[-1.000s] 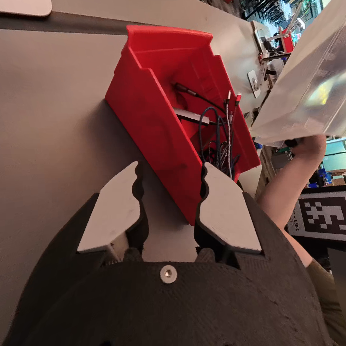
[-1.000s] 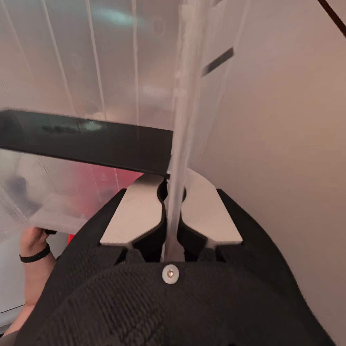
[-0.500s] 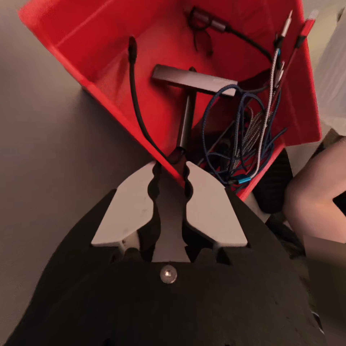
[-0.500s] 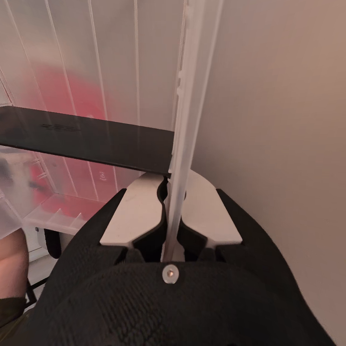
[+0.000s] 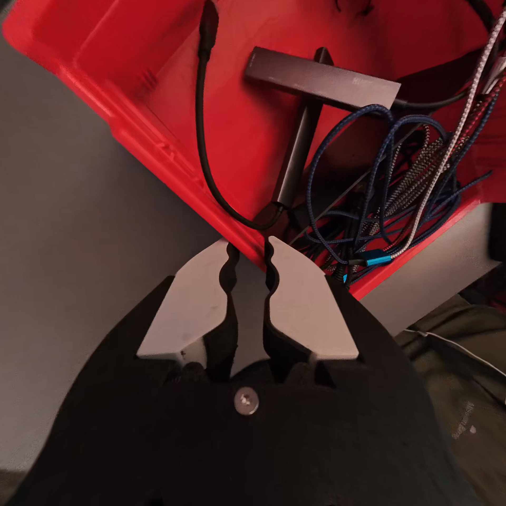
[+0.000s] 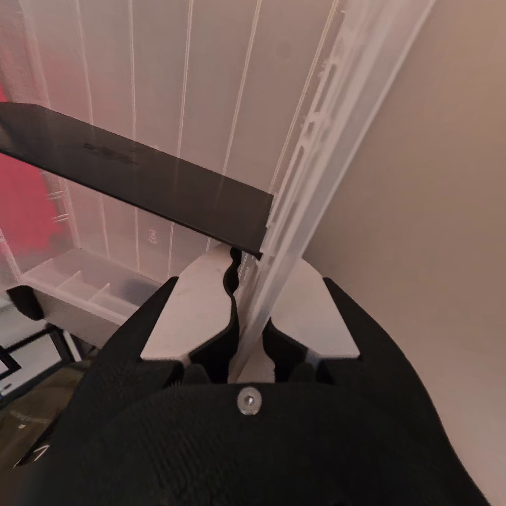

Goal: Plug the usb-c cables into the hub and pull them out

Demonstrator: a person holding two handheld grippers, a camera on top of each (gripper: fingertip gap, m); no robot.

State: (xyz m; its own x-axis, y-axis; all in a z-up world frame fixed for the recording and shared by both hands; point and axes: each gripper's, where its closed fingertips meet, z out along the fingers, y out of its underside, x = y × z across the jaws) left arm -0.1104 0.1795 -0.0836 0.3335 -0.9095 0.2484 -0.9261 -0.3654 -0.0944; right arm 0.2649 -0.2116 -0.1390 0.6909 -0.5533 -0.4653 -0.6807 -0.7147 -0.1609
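A red bin fills the left wrist view. Inside lie a grey hub, a second grey bar with a black cable, and a tangle of braided cables with a blue connector. My left gripper straddles the bin's near wall, one finger inside and one outside, narrowed onto it. My right gripper is shut on the rim of a clear plastic container. A flat black strip crosses that container. The right fingertip is hidden behind the rim.
The grey tabletop lies left of the bin. Olive cloth shows at the lower right. In the right wrist view a beige surface lies right of the container, and red shows blurred through its wall. About 55 cm separates my left fingertips from my right.
My left gripper moved in to the red bin and narrowed from wide open onto its near wall. My right gripper kept hold of the clear container, which tilted.
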